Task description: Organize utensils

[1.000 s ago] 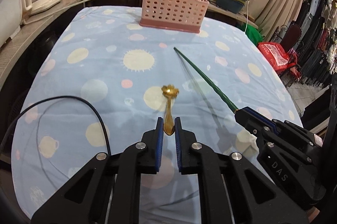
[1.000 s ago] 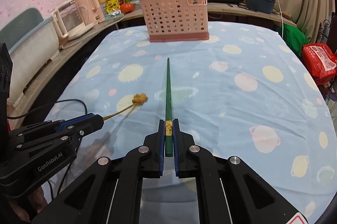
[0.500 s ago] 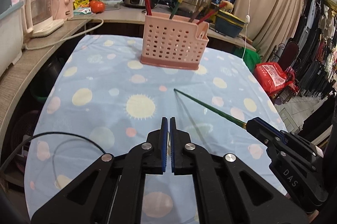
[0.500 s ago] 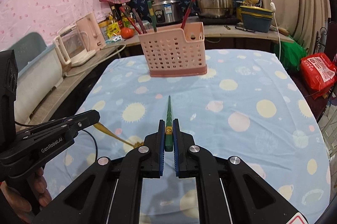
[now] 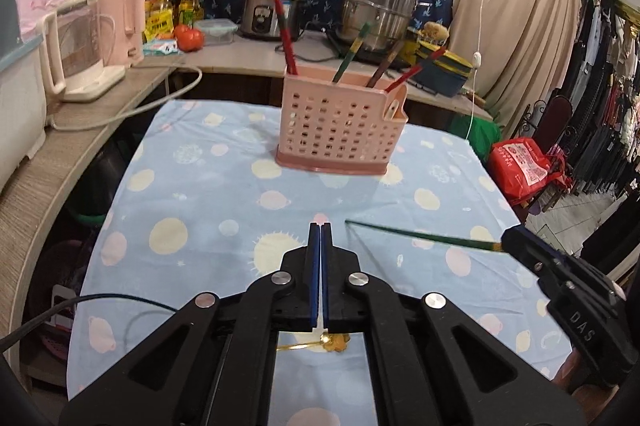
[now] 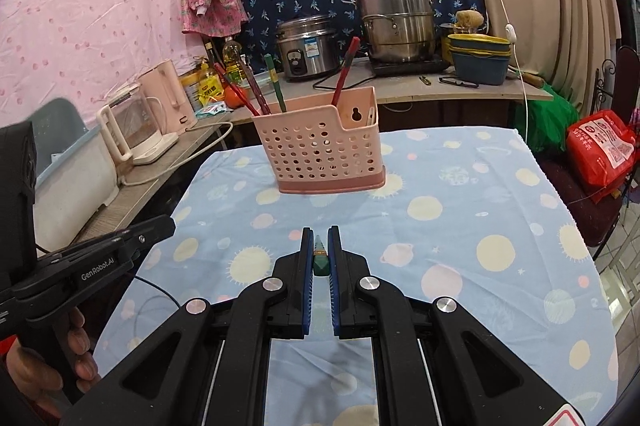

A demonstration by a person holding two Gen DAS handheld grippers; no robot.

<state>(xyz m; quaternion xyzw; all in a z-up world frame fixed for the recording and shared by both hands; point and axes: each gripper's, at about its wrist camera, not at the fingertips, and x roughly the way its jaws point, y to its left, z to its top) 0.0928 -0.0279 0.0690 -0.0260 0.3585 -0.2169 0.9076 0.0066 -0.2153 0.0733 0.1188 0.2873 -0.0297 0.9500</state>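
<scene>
My left gripper (image 5: 320, 226) is shut, pads flat together, and nothing shows between them. The gold spoon (image 5: 334, 342) lies crosswise on the cloth beneath its fingers, handle to the left. It is seen only through the gap behind the pads. My right gripper (image 6: 318, 232) is shut on the thick end of a green chopstick (image 6: 320, 258). In the left wrist view that chopstick (image 5: 420, 236) hangs above the cloth, pointing left from the right gripper (image 5: 508, 240). The pink perforated holder (image 6: 320, 153) stands at the far end with several chopsticks upright in it. The left gripper (image 6: 170, 224) is at left.
A black cable (image 5: 100, 300) curls over the cloth's near left corner. A counter with a kettle (image 6: 132, 129), rice cooker (image 6: 306, 45) and steel pot (image 6: 394, 17) runs along the left and back. A red bag (image 6: 600, 149) sits off the table's right edge. A hand (image 6: 40, 378) holds the left gripper.
Both grippers have risen and tilted up. The left jaws closed; the spoon that lay between them now lies crosswise under the gripper. The green chopstick has come up off the cloth.
</scene>
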